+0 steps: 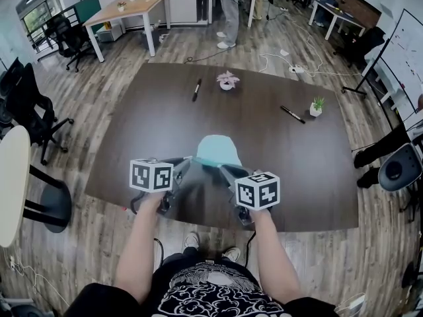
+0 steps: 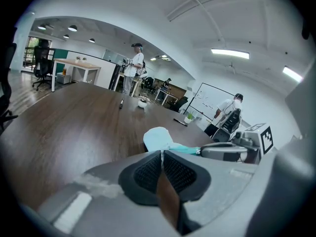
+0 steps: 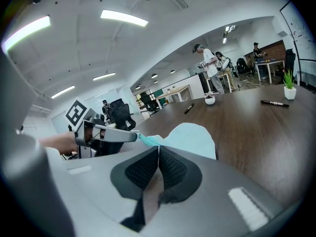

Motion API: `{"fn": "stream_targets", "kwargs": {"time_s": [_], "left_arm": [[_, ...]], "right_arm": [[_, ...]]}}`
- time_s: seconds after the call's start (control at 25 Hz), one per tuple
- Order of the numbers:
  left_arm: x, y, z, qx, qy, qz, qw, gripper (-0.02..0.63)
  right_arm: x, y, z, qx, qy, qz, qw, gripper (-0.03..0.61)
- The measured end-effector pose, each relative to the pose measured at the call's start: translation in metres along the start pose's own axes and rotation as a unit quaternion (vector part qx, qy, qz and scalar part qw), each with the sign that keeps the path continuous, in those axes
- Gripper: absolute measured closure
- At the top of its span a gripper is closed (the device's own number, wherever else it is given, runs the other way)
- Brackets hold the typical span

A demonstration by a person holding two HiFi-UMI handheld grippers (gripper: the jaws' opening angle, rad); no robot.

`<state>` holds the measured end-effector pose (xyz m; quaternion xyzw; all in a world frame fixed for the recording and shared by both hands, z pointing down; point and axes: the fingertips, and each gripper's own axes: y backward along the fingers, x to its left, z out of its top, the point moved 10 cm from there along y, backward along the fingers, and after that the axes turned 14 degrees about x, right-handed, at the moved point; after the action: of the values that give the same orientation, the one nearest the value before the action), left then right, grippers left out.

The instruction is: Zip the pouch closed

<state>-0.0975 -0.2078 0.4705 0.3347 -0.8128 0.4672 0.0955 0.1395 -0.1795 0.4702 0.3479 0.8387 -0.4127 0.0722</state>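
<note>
A light blue pouch (image 1: 217,150) lies on the dark wooden table (image 1: 277,164), near its front edge. Both grippers meet at the pouch's near end. My left gripper (image 1: 190,161) is shut on the teal zip edge (image 3: 146,140); the right gripper view shows its tip (image 3: 129,136) pinching that strip. My right gripper (image 1: 222,169) is shut on the same edge from the other side, as the left gripper view shows (image 2: 206,152). In each gripper's own view the pads (image 2: 148,174) (image 3: 173,169) are pressed together with the pouch (image 2: 158,138) (image 3: 190,137) just beyond. What exactly sits between the pads is hidden.
Two black pens (image 1: 196,89) (image 1: 292,114), a small potted plant (image 1: 317,105) and a pink-and-white object (image 1: 227,80) lie further back on the table. A person (image 1: 229,8) stands beyond the far edge. Office chairs (image 1: 30,107) stand to the left.
</note>
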Motion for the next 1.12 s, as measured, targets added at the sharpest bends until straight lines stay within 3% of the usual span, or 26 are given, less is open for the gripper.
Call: {"fn": "stream_targets", "kwargs": {"time_s": [0.68, 1.12], "left_arm": [[-0.0003, 0.0029, 0.0037, -0.014, 0.000, 0.014, 0.9998, 0.592], [0.0064, 0.0051, -0.0009, -0.026, 0.024, 0.040, 0.9986, 0.592]], "right_arm": [[-0.0017, 0.0013, 0.0003, -0.001, -0.001, 0.004, 1.000, 0.572], [-0.0062, 0.0047, -0.0032, 0.003, 0.001, -0.012, 1.000, 0.572]]}}
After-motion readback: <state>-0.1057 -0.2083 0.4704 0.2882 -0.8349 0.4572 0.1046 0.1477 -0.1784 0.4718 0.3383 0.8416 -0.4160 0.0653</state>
